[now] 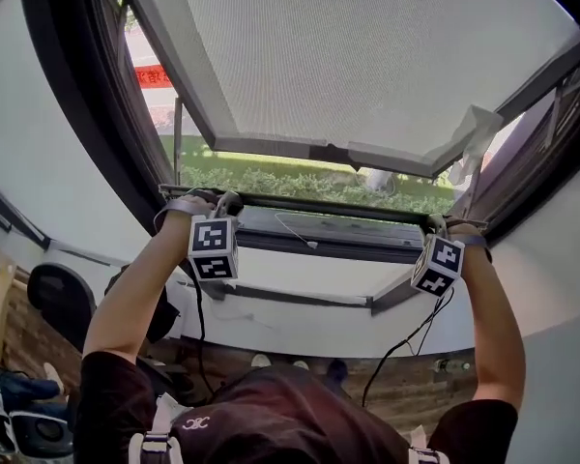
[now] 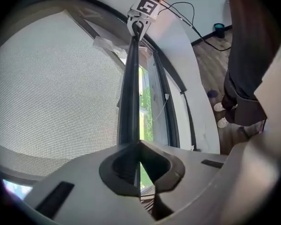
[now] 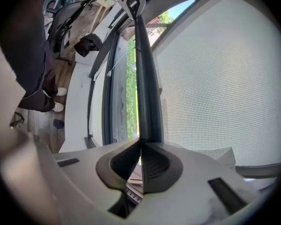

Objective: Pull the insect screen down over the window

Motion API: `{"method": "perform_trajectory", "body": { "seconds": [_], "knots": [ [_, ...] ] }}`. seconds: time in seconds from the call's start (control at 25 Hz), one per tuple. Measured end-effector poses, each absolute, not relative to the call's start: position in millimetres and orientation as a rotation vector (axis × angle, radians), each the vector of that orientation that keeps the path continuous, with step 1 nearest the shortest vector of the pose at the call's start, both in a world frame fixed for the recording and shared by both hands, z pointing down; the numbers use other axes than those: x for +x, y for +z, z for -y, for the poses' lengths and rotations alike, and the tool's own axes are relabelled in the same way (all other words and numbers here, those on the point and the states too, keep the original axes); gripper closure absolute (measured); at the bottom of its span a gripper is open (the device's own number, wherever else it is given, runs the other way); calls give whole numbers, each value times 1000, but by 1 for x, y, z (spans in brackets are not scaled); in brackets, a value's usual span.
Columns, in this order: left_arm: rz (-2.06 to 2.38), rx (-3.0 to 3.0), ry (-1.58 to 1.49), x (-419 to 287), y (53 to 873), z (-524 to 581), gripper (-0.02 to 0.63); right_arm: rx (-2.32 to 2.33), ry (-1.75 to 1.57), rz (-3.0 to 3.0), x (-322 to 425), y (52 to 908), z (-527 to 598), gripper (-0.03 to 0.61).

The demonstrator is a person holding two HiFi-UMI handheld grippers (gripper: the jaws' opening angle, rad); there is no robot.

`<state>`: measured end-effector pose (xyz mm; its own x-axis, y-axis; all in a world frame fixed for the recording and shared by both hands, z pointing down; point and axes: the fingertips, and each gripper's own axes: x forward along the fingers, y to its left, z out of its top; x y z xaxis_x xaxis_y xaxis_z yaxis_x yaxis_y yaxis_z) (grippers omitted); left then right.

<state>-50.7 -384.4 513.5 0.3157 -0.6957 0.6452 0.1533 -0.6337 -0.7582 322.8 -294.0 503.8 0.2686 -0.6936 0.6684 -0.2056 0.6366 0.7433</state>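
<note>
My L gripper (image 2: 138,146) & R gripper (image 3: 140,146) both clamp the screen's dark bottom bar (image 1: 319,207), one per end. Bar sits level, near lower frame (image 1: 348,245); mesh (image 2: 51,88) adjoins it.

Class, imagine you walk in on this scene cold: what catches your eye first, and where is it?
The grey insect screen mesh fills the top of the head view. Below it, the left gripper and right gripper are each shut on one end of the screen's dark bottom bar. A strip of green hedge shows outside, just above that bar.
</note>
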Motion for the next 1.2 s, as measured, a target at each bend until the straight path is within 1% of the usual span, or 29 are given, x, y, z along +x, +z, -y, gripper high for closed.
{"method": "perform_trajectory", "body": {
  "seconds": [0.28, 0.56, 0.88, 1.2],
  "knots": [
    [-479, -1828, -1457, -50, 544, 388, 604, 855, -360, 1295, 324, 533, 298, 563],
    [-434, -1862, -1526, -52, 595, 386, 604, 826, -330, 1313, 316, 578, 294, 561],
    [-447, -1877, -1558, -50, 617, 392, 604, 831, -313, 1295, 318, 600, 301, 563],
    [-430, -1903, -1595, -51, 662, 393, 604, 809, -299, 1287, 316, 644, 300, 561]
  ]
}}
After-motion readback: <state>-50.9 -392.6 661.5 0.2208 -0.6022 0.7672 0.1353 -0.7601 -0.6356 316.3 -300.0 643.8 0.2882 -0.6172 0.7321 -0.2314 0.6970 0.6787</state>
